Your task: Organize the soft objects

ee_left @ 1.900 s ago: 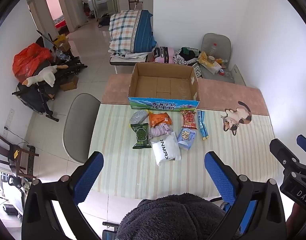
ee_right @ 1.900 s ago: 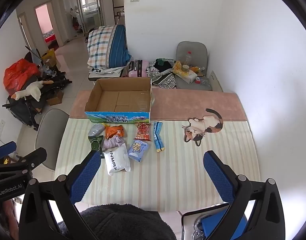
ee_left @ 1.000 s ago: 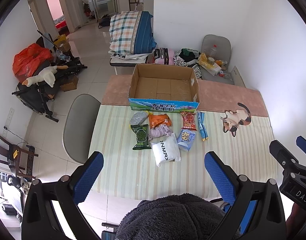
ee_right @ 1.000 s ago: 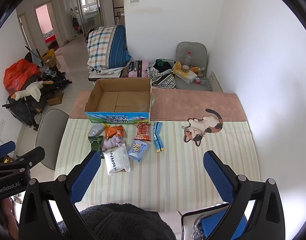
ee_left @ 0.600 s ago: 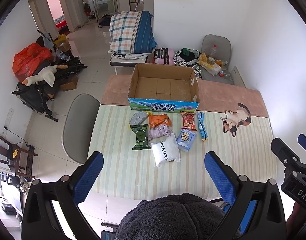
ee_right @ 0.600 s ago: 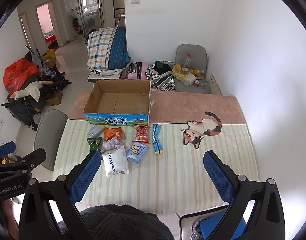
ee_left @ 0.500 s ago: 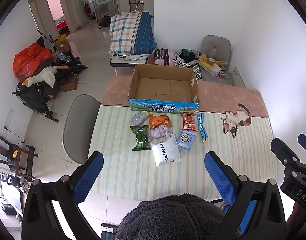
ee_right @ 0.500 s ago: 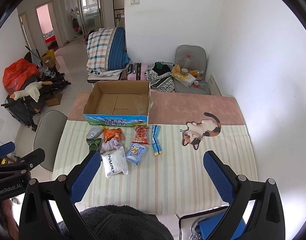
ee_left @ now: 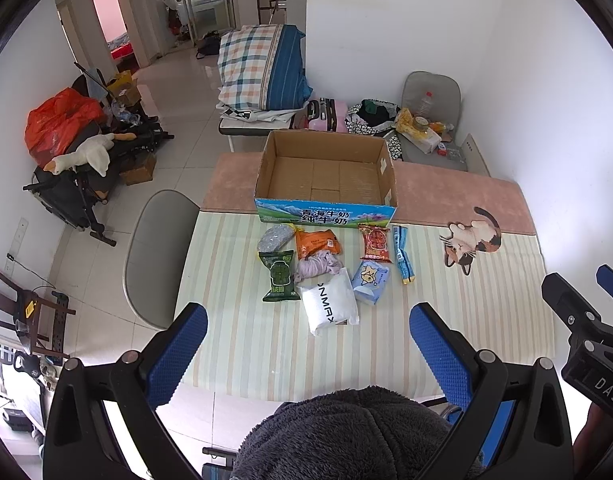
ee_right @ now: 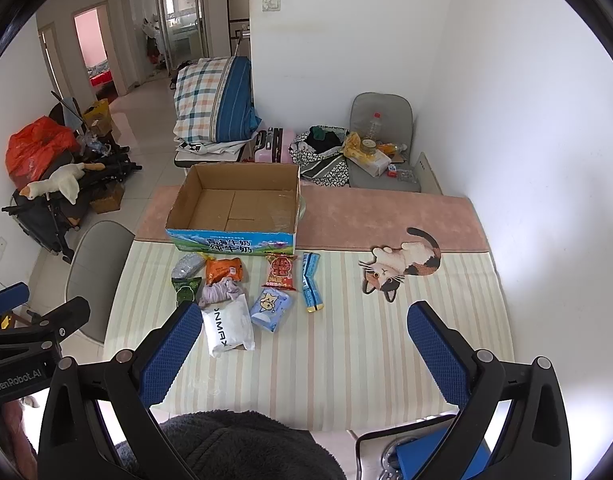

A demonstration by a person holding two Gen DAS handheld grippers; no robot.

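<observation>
Two hand-held grippers hover high above a striped table point(ee_left: 266, 344), looking down. The left gripper point(ee_left: 306, 344) and the right gripper point(ee_right: 302, 344) both have their blue-padded fingers spread wide, holding nothing. At the far side of the table sits an open cardboard box point(ee_left: 326, 176), empty inside. Just in front of it lies a loose cluster of small soft packets: a white pouch point(ee_left: 329, 306) nearest the viewer, a green packet point(ee_left: 279, 276), a crumpled lilac cloth point(ee_left: 316, 266), an orange packet point(ee_left: 318, 242), a grey bundle point(ee_left: 274, 238), a red snack bag point(ee_left: 375, 243), a pale blue pack point(ee_left: 370, 278) and a long blue sachet point(ee_left: 402, 254). Several touch or overlap. A cat-shaped mat point(ee_left: 470, 240) lies well to the right. These items look light, squashy and probably slippery in their wrappers; a pinch across the middle or a sealed edge seems safest, and the cloth could be gathered at its bunched centre
</observation>
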